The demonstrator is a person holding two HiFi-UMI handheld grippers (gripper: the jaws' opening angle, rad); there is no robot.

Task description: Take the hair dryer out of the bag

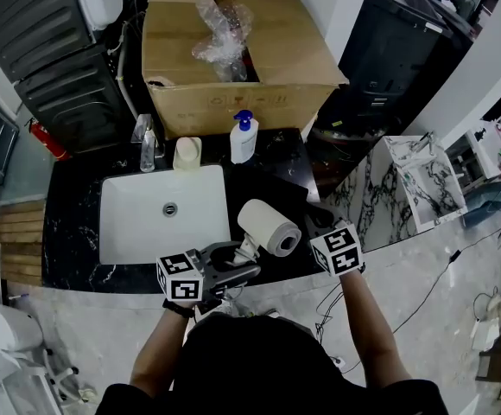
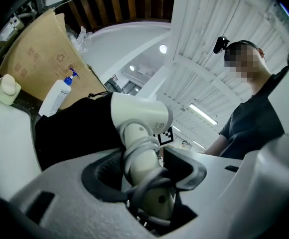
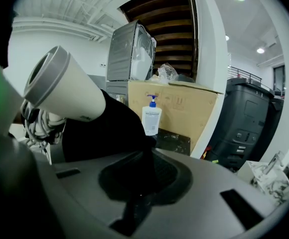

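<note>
Hair dryer (image 1: 268, 227) sits clamped in left tongs (image 2: 149, 183); right tongs (image 3: 144, 176) pinch black bag (image 3: 104, 133).

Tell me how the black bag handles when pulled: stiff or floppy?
Probably floppy: the black bag is dark fabric pinched into a thin fold between the right gripper's shut jaws. It drapes loosely, so it is likely light and may drag along. The hair dryer, held by its cord-wrapped handle in the left gripper, looks rigid by contrast.
</note>
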